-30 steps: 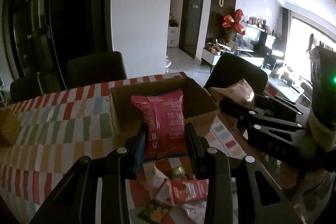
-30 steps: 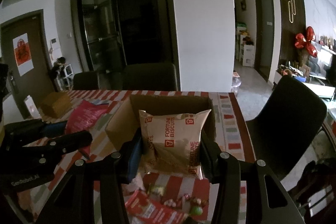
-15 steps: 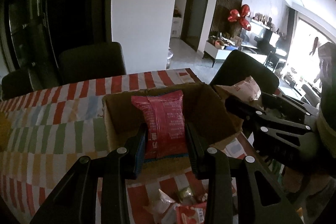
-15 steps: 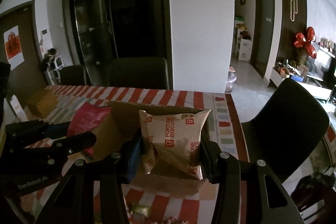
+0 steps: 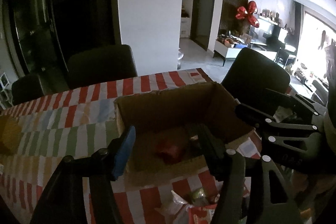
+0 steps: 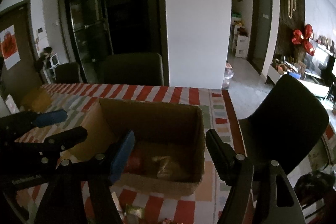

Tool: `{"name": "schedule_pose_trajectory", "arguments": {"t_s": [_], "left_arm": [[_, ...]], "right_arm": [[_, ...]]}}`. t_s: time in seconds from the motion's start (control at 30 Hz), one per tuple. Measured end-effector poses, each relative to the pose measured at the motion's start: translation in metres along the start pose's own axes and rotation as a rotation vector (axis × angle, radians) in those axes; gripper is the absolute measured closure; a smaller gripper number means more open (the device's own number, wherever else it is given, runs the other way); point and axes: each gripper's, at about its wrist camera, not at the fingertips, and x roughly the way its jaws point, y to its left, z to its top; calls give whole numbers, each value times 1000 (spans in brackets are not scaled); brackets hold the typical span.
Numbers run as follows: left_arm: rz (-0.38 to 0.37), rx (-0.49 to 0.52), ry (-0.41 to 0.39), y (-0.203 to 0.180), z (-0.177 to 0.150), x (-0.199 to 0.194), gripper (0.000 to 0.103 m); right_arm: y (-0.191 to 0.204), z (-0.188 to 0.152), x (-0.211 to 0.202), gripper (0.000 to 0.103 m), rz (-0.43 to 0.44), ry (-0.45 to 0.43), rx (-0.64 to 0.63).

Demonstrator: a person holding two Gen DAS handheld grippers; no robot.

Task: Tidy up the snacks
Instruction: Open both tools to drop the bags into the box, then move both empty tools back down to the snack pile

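Observation:
An open cardboard box (image 5: pixel 168 102) (image 6: pixel 151 112) stands on the striped tablecloth. A red snack packet (image 5: pixel 171 151) (image 6: pixel 136 162) lies on its floor. A beige biscuit packet (image 6: pixel 166 163) lies beside it. My left gripper (image 5: pixel 168 140) is open and empty just above the box's near rim. My right gripper (image 6: pixel 169 144) is open and empty over the box. Each gripper shows at the edge of the other's view: the right gripper (image 5: pixel 266 117) at right, the left gripper (image 6: pixel 56 125) at left.
Loose snack packets (image 5: pixel 197 201) (image 6: pixel 134 211) lie on the table in front of the box. Dark chairs (image 5: pixel 100 64) (image 6: pixel 289 119) stand at the far side and right end. A yellow-brown object (image 6: pixel 36 99) sits at the table's far left.
Both grippers have opened over the box. The red packet and the biscuit packet have dropped into it. The view has moved closer to the box.

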Motion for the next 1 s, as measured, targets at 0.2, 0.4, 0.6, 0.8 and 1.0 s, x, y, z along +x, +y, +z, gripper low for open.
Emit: {"name": "schedule_pose_trajectory", "arguments": {"t_s": [0.2, 0.4, 0.6, 0.8, 1.0], "left_arm": [[37, 5, -17, -4, -17, -29, 34], [63, 37, -46, -13, -38, -63, 31], [80, 43, -90, -23, -60, -95, 27], [86, 51, -105, -35, -87, -118, 25], [92, 55, -91, -42, -114, -131, 24]], "right_arm": [[5, -14, -25, 29, 15, -27, 4], [14, -32, -56, 27, 30, -56, 4], [26, -53, -84, 27, 40, -78, -19], [31, -74, -108, 27, 42, -88, -24], [32, -102, -122, 27, 49, -69, -7]]}}
